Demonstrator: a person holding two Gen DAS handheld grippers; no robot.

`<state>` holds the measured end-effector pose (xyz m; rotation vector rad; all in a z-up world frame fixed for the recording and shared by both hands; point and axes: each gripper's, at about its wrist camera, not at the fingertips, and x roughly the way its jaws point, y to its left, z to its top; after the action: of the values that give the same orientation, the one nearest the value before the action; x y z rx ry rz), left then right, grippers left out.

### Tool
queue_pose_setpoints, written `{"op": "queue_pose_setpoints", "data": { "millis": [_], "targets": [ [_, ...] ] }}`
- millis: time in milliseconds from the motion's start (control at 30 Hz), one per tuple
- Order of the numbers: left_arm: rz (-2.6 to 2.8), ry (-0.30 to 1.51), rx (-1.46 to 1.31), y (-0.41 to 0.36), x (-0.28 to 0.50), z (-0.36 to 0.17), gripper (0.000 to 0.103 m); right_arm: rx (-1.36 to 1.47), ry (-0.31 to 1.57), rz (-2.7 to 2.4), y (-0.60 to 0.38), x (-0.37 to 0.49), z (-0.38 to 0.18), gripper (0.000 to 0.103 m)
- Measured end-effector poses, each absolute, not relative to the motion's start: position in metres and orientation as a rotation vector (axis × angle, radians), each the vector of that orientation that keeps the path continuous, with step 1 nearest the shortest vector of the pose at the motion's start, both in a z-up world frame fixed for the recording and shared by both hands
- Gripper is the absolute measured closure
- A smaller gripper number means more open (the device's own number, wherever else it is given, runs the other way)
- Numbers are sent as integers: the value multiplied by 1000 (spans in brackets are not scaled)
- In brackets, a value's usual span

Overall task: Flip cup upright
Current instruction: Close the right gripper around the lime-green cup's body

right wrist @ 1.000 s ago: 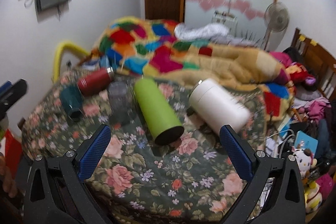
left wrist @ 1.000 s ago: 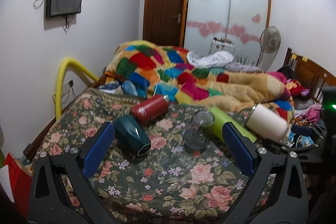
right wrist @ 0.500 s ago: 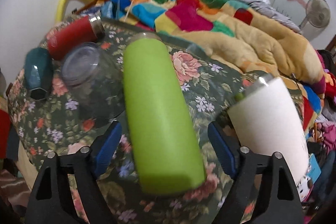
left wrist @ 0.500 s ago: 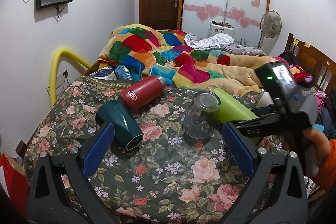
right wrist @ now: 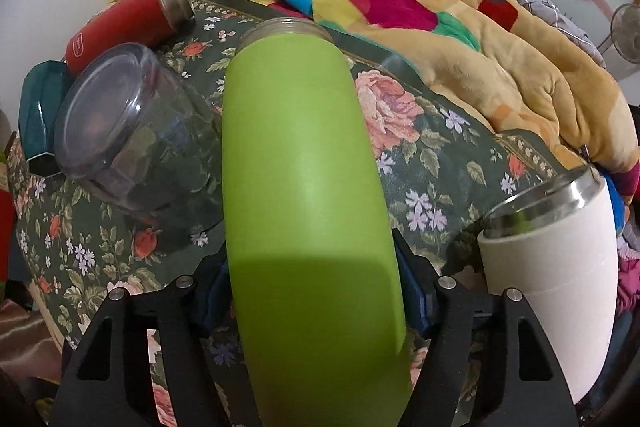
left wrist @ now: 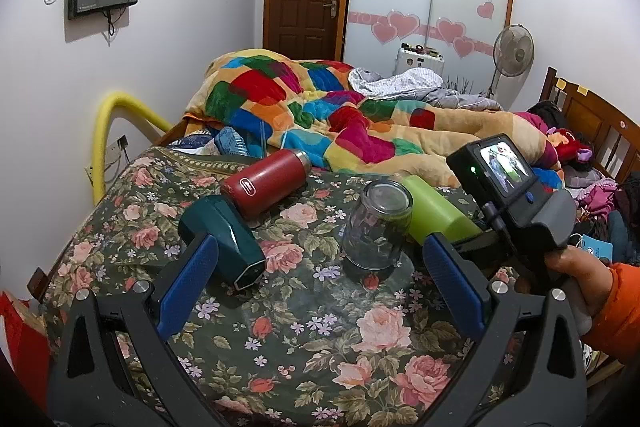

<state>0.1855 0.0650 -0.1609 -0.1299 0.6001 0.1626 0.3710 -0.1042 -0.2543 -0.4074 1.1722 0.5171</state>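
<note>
Right wrist view: my right gripper point(right wrist: 312, 301) clamps the lying green cup point(right wrist: 304, 187). Beside it lies a red flask point(left wrist: 266, 183), logo unreadable. My left gripper point(left wrist: 320, 281) hangs open.

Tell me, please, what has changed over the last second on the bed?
The right gripper came in from well short of the green cup and now straddles its near end, fingers against its sides; whether it grips is unclear. The left gripper drew somewhat closer, open and empty. The green cup still lies on its side; the glass, red flask, teal cup and white cup stayed put.
</note>
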Motion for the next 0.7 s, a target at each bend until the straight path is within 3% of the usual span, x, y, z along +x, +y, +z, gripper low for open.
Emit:
{"op": "queue_pose_setpoints", "data": {
  "millis": [700],
  "targets": [
    [170,534,-118,51,145,-129,0,-383,970,572,-131,286,-171,41]
  ]
}}
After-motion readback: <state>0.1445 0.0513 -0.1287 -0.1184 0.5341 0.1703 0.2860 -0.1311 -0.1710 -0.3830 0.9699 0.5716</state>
